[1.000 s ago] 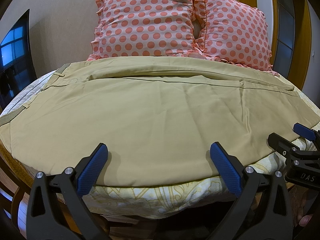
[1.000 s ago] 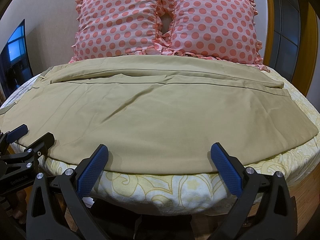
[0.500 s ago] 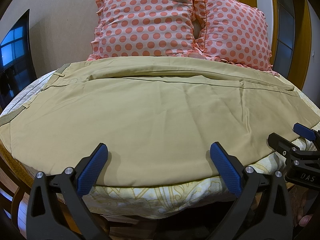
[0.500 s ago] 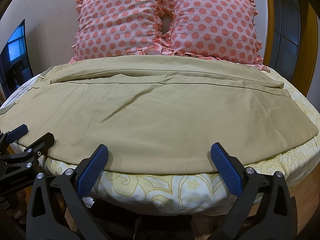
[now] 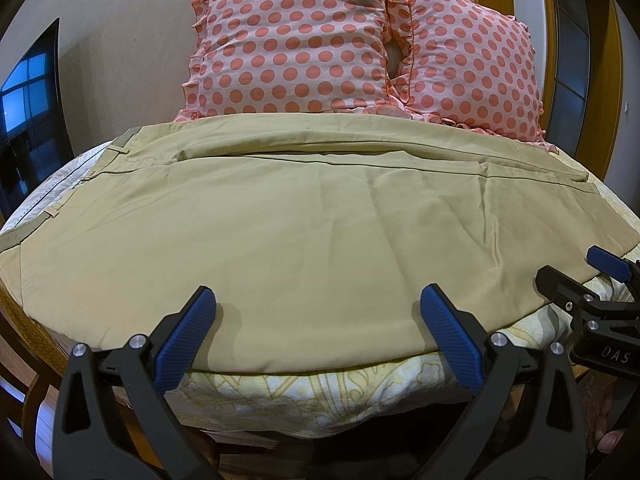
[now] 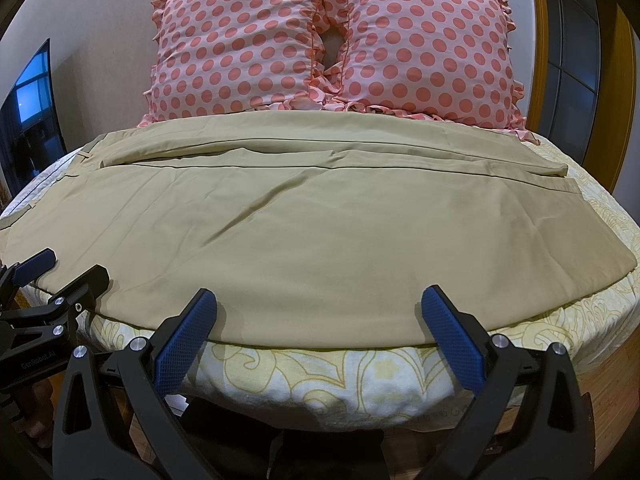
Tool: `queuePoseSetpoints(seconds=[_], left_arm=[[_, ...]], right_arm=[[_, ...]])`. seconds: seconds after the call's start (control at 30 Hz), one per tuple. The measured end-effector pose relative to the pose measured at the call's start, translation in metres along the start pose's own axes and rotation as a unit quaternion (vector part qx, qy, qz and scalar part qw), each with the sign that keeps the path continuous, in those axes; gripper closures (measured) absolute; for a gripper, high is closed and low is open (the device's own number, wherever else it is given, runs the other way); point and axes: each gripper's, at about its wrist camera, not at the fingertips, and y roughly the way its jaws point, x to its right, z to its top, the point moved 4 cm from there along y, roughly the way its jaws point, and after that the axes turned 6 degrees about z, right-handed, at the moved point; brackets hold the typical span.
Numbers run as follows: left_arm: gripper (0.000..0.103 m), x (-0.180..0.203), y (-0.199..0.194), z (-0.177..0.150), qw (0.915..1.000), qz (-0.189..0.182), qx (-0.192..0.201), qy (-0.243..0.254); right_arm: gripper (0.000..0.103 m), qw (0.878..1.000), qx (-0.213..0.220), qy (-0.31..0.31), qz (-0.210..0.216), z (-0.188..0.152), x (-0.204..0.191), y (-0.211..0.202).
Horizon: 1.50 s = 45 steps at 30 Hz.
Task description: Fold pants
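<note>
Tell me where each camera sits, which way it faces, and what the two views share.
Left wrist: sits on the left claw at the bed's near edge, facing the pillows; its own open blue-padded fingers frame the khaki pants, and the right claw shows at right.
Right wrist: sits on the right claw, facing the same way; the left claw shows at left.
Shared: pants spread flat on the floral bedsheet, two polka-dot pillows, and each other's claw.

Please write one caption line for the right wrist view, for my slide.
Open right gripper at the near edge of khaki pants spread on a bed.
</note>
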Motion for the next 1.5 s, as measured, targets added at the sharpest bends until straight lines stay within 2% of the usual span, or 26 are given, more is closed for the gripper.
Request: queuePoseSetpoints(seconds=[1.37, 1.5], left_arm=[[0.002, 0.0, -0.0001, 0.0, 1.0, 0.0, 0.0, 0.0], [0.002, -0.0004, -0.0001, 0.0004, 1.0, -0.002, -0.002, 0.001]], right_arm=[[0.001, 1.0, 0.005, -0.001, 0.0, -0.0031, -0.0008, 0.0004], [0.001, 1.0, -0.001, -0.004, 0.015, 0.0, 0.0022, -0.0005]])
